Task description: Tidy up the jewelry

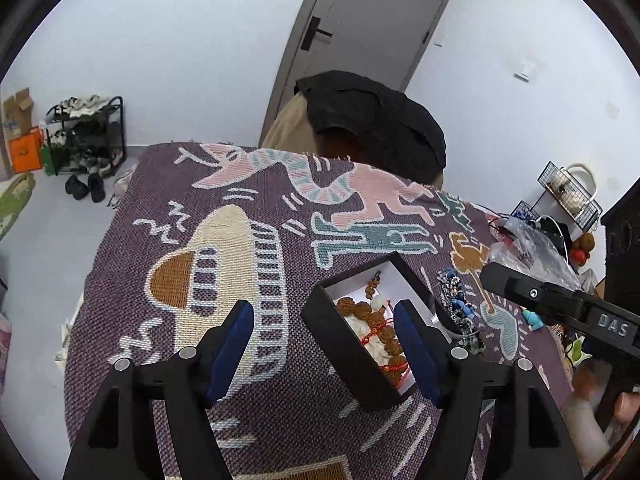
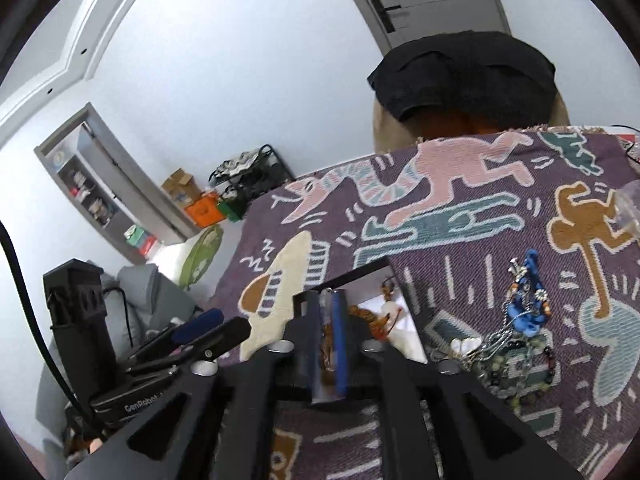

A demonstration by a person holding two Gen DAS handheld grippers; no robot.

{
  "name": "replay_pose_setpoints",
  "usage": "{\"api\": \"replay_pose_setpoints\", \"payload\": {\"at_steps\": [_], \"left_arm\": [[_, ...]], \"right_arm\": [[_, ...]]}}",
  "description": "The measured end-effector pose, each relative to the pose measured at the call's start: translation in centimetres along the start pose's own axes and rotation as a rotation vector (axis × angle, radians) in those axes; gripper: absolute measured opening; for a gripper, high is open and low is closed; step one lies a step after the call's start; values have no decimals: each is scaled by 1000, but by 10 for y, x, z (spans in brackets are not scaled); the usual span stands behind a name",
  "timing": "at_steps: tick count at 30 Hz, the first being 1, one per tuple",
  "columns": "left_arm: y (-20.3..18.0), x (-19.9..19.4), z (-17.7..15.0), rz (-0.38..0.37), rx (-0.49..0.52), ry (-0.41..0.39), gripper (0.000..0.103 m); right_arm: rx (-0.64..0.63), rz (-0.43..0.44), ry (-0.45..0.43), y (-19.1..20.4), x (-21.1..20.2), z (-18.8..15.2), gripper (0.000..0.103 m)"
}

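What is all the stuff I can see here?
box: one, black, open, white inside, on the cloth
bead bracelet: one, brown with red cord, inside the box
jewelry pile: one heap, blue, silver and green, on the cloth beside the box
cloth: one, purple with pink, teal and tan figures, over the table
chair: one, tan with black clothing on it, behind the table
door: one, grey, in the back wall
shoe rack: one, black, by the wall
left gripper: black, blue pads, open, over the box
right gripper: black, blue pads, over the box
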State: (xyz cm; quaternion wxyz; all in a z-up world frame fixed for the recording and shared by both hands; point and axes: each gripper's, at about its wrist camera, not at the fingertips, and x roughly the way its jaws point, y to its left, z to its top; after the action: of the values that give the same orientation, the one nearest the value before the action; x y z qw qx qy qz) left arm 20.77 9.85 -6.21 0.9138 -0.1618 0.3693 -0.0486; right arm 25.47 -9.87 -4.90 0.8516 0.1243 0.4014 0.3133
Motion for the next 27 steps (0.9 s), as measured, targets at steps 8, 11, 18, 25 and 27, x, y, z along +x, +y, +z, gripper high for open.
{"api": "replay_pose_setpoints", "payload": {"at_steps": [8,11,18,25,27], "left_arm": [[-20,-5,-1,-32,24,-5,73],[-34,-4,-2,-54,39,-4,73],[-77,11,-4,-90,94,31,73],[-122,34,-9,-106,159,67,73],[-132,41,-11,-109,173,80,73]], "right_arm": [[17,-32,-48,-22,-31,-7,66],[40,-73,-62,-37,-45,-11,66],[123,-106,-95,-75,-74,-19,66],[188,-123,-104,-111,-88,-30,66],[208,-129,-107,-123,-91,-34,66]]}}
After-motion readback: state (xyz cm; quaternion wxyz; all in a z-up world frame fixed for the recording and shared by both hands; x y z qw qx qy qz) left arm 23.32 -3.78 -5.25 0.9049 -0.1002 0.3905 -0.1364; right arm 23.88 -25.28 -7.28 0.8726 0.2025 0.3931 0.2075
